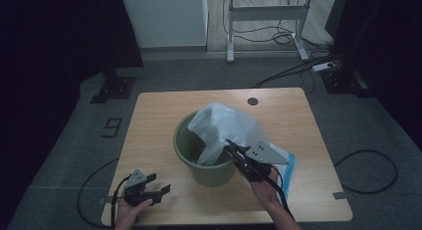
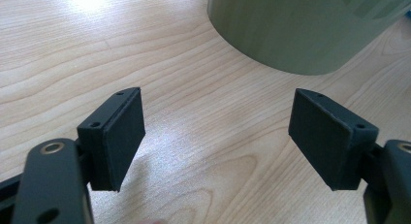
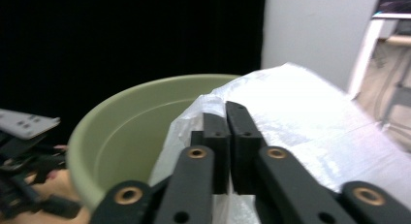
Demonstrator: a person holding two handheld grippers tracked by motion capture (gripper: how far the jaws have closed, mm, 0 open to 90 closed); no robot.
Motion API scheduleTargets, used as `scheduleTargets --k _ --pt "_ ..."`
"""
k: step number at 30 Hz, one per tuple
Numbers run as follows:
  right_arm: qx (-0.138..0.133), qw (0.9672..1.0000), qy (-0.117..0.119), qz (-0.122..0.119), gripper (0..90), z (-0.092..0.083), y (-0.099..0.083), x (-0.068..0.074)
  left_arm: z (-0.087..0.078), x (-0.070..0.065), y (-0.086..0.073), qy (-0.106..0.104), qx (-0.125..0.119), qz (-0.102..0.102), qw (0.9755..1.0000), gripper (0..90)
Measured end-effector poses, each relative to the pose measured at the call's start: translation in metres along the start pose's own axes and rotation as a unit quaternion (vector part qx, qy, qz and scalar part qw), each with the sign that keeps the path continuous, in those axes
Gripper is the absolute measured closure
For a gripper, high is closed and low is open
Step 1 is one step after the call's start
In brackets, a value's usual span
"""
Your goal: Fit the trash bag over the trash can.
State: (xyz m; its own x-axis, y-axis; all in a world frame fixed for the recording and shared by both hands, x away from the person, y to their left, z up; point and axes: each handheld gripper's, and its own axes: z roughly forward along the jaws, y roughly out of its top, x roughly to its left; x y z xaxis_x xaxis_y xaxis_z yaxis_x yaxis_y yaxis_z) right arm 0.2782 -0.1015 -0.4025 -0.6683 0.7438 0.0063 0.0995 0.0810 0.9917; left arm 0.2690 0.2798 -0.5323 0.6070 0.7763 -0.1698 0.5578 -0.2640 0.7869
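So the bag (image 1: 226,126), a thin whitish plastic one, is half in the bucket (image 1: 185,146): part of it drapes down inside along the right-hand wall, and the rest puffs up above the rim and spills over the far right side. The green bucket sits about mid-counter (image 1: 149,115), a bit toward the person. The right gripper (image 1: 232,146) has its fingers (image 3: 215,136) pinched nearly together on a fold of the bag right at the rim, so it's got a grip on the film and not much else. Looks to me like the job is lining the bucket, and the trick here is probably to pull the edge outward and down over the rim without letting the thin plastic slip out of the pinch, so keep the grab close to the bag's hem and move slow so the bucket doesn't skid. There's a blue-edged flat packet (image 1: 286,163) just behind that hand, touching or nearly touching the bucket's base, can't tell which. The right hand (image 1: 263,182) comes in from the near right, gripper angled up and left toward the rim. The left gripper (image 1: 160,191) rests low on the counter at the near left corner, fingers wide apart with nothing between them, pointing at the bucket's side but well apart from it.
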Motion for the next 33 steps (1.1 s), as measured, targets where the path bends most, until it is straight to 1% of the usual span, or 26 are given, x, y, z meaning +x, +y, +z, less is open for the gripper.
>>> scheduleTargets --k 1,3,4,5,6,7,8,9,10,12,14,17,18,19,20,21,22,23,25,26,28,29,31,33 --pt "0.002 1.0000 0.007 0.002 79.7 0.000 -0.001 0.000 0.000 0.000 0.000 0.000 0.000 0.000 1.0000 20.3" --pt "-0.005 0.9999 0.013 0.006 64.9 -0.004 -0.002 -0.001 0.000 0.000 0.000 0.000 0.000 0.000 1.0000 20.3" --pt "-0.013 0.9998 0.011 0.006 57.1 -0.008 -0.001 -0.001 0.000 0.000 0.000 0.000 0.000 0.000 1.0000 20.3" --pt "-0.024 0.9997 0.000 0.003 50.9 -0.016 0.001 0.000 0.000 0.001 0.000 0.001 0.000 -0.001 1.0000 20.3" --pt "-0.031 0.9995 -0.005 0.003 45.9 -0.021 0.001 0.000 0.000 0.001 0.000 0.001 0.001 -0.001 1.0000 20.3" --pt "-0.031 0.9995 -0.005 0.003 45.9 -0.021 0.001 0.000 0.000 0.001 0.000 0.001 0.001 -0.001 1.0000 20.3" --pt "-0.039 0.9992 -0.013 0.004 41.5 -0.028 0.002 0.000 0.001 0.000 0.000 0.000 0.002 -0.001 1.0000 20.3" --pt "-0.044 0.9985 -0.032 0.003 35.5 -0.040 0.001 0.001 0.001 0.000 0.000 0.000 0.002 -0.001 1.0000 20.3" --pt "-0.043 0.9983 -0.037 0.009 33.4 -0.047 -0.002 0.001 0.002 -0.001 0.000 0.000 0.004 0.001 1.0000 20.3" --pt "-0.038 0.9981 -0.047 0.015 29.4 -0.054 -0.007 0.000 0.002 -0.002 0.000 0.000 0.005 0.002 1.0000 20.3" --pt "-0.033 0.9980 -0.050 0.022 28.3 -0.061 -0.014 0.000 0.002 -0.003 0.000 0.000 0.005 0.003 1.0000 20.3" --pt "-0.016 0.9979 -0.058 0.025 25.3 -0.068 -0.028 0.001 0.002 -0.002 0.000 0.000 0.006 0.004 1.0000 20.3" --pt "-0.016 0.9979 -0.058 0.025 25.3 -0.068 -0.028 0.001 0.002 -0.002 0.000 0.000 0.006 0.004 1.0000 20.3" --pt "-0.007 0.9978 -0.062 0.024 24.4 -0.070 -0.033 0.002 0.002 -0.002 0.000 0.000 0.006 0.004 1.0000 20.3" --pt "0.006 0.9969 -0.076 0.020 23.1 -0.072 -0.044 0.003 0.003 -0.001 0.000 0.001 0.006 0.002 1.0000 20.3" --pt "0.006 0.9969 -0.076 0.020 23.1 -0.072 -0.044 0.003 0.003 -0.001 0.000 0.001 0.006 0.002 1.0000 20.3" --pt "0.023 0.9954 -0.091 0.023 21.9 -0.072 -0.056 0.003 0.003 -0.001 0.000 0.001 0.007 0.002 1.0000 20.3" --pt "0.023 0.9954 -0.091 0.023 21.9 -0.072 -0.056 0.003 0.003 -0.001 0.000 0.001 0.007 0.002 1.0000 20.3" --pt "0.033 0.9940 -0.100 0.029 21.0 -0.070 -0.065 0.004 0.003 -0.002 -0.001 0.001 0.007 0.003 1.0000 20.3" --pt "0.043 0.9925 -0.110 0.033 20.7 -0.067 -0.074 0.006 0.003 -0.002 -0.001 0.001 0.007 0.003 1.0000 20.3" --pt "0.045 0.9922 -0.112 0.031 20.8 -0.065 -0.077 0.006 0.002 -0.002 -0.001 0.001 0.007 0.003 1.0000 20.3" --pt "0.049 0.9916 -0.117 0.028 21.1 -0.063 -0.080 0.007 0.002 -0.002 -0.001 0.001 0.006 0.003 1.0000 20.3" --pt "0.057 0.9900 -0.127 0.019 22.9 -0.059 -0.085 0.008 0.002 -0.001 -0.001 0.001 0.006 0.003 1.0000 20.3" --pt "0.063 0.9884 -0.137 0.016 28.3 -0.055 -0.090 0.008 0.002 -0.001 -0.001 0.001 0.007 0.003 1.0000 20.3"
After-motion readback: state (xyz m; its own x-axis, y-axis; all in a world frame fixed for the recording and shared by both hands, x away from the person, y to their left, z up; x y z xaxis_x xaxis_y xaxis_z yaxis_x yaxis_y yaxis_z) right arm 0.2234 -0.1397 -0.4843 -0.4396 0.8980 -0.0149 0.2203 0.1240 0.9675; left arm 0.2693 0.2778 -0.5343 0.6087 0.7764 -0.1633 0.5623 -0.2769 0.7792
